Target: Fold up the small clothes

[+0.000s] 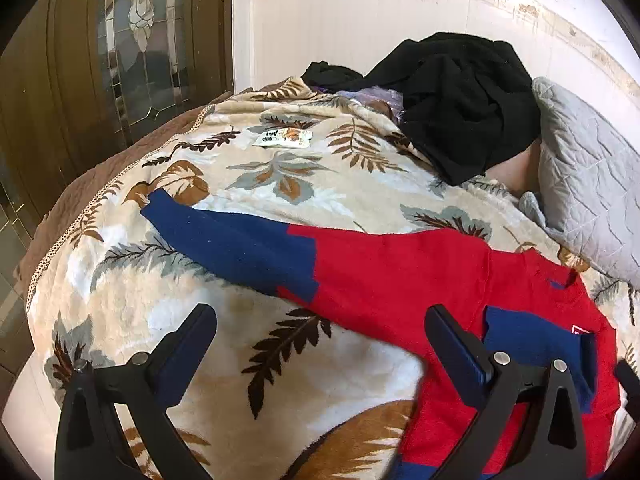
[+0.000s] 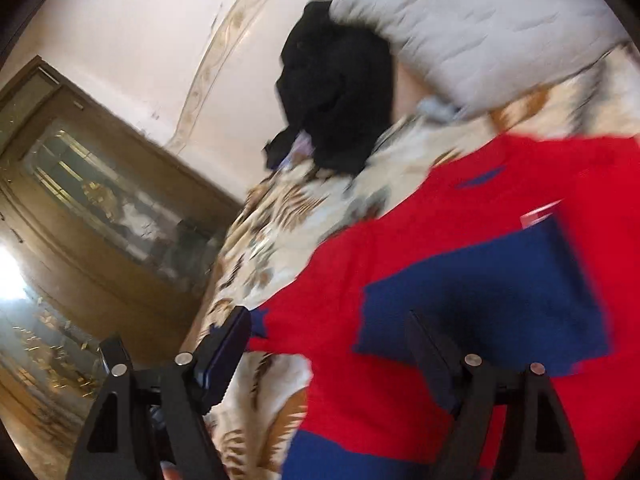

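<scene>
The red and blue sweater (image 1: pixel 400 276) lies spread on the leaf-patterned blanket (image 1: pixel 280 184), filling the lower right of both views, with one sleeve (image 1: pixel 232 240) stretched out toward the left of the left view and a blue cuff folded over the chest. My left gripper (image 1: pixel 320 320) and my right gripper (image 2: pixel 328 328) are both wide open above it and hold nothing. I think the risk is that I close on the soft blanket together with the knit, or take only one layer, so the fold drags crooked; the black clothes (image 1: pixel 460 100) and the grey pillow (image 1: pixel 592 184) at the upper right are well apart.
</scene>
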{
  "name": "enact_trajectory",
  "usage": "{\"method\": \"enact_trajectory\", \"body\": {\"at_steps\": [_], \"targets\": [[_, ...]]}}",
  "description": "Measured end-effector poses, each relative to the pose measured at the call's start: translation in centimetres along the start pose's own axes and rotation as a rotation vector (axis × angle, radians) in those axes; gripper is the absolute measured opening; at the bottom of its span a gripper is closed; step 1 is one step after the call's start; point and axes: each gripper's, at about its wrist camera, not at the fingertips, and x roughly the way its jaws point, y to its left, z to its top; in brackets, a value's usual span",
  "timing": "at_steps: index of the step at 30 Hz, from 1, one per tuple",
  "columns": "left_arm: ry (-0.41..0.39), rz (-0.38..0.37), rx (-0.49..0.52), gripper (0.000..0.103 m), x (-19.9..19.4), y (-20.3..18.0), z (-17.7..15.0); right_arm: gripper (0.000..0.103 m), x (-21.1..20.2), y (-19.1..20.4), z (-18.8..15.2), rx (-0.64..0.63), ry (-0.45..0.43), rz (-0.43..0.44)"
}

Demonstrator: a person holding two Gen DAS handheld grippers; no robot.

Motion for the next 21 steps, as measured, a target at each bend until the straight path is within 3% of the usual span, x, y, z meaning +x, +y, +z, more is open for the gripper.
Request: {"method": "enact_trajectory", "body": {"at_steps": [5,9,11,13,15,17,21], "targets": [[0.046,0.044,-0.117,0.103,1.6,3.7,0.8,0.079,-5.4,-4.3,0.8,-0.067,-0.059,-0.252],[0.079,0.108,-0.219,0.103,3.2,7.7,0.9,0.067,-7.1,-9.7,1.5,0.01,-0.107,-0.37],[0.096,0.126,-0.267,0.103,4.0,9.6,0.9,0.054,-5.6,-12.2,2.2,0.088,-0.053,-0.397],[0.113,0.124,-0.313,0.103,4.7,11.1,1.1,0.046,-3.2,-14.7,2.5,0.165,0.075,-0.444],[0.127,0.102,-0.373,0.103,5.3,12.5,1.3,0.043,-3.3,-14.3,2.8,0.139,0.069,-0.455],[0.136,0.054,-0.434,0.103,6.0,13.8,1.5,0.043,-4.5,-12.9,3.2,0.123,0.032,-0.378],[0.16,-0.048,-0.554,0.103,7.3,16.0,1.8,0.048,-6.4,-10.2,3.2,0.045,-0.044,-0.341]]}}
